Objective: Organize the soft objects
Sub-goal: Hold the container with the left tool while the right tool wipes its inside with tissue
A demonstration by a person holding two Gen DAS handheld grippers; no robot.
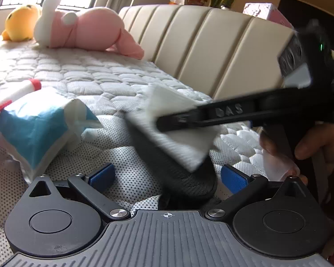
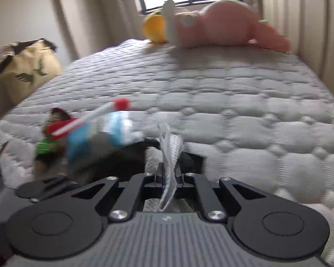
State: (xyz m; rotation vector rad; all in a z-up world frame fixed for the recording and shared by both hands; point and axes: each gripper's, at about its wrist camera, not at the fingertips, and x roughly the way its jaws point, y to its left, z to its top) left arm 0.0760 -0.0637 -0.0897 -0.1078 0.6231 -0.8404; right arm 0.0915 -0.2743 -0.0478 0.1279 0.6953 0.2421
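In the left wrist view my right gripper (image 1: 163,123) reaches in from the right, shut on a white tissue (image 1: 180,140). The tissue hangs over a dark textured oblong thing (image 1: 184,178) on the mattress (image 1: 100,77). My left gripper (image 1: 167,178) is open, its blue pads (image 1: 101,176) either side of that dark thing. A blue and white tissue pack (image 1: 37,129) lies to the left. In the right wrist view the right gripper (image 2: 168,174) pinches the tissue (image 2: 169,155) between shut jaws. A pink rabbit plush (image 1: 84,29) and a yellow plush (image 1: 20,22) lie far off.
A beige padded headboard (image 1: 200,44) runs along the right of the bed. A small red and green plush (image 2: 51,138) lies beside the tissue pack (image 2: 95,133). A tan bag (image 2: 24,66) stands off the bed's left side. A hand (image 1: 309,142) holds the right gripper.
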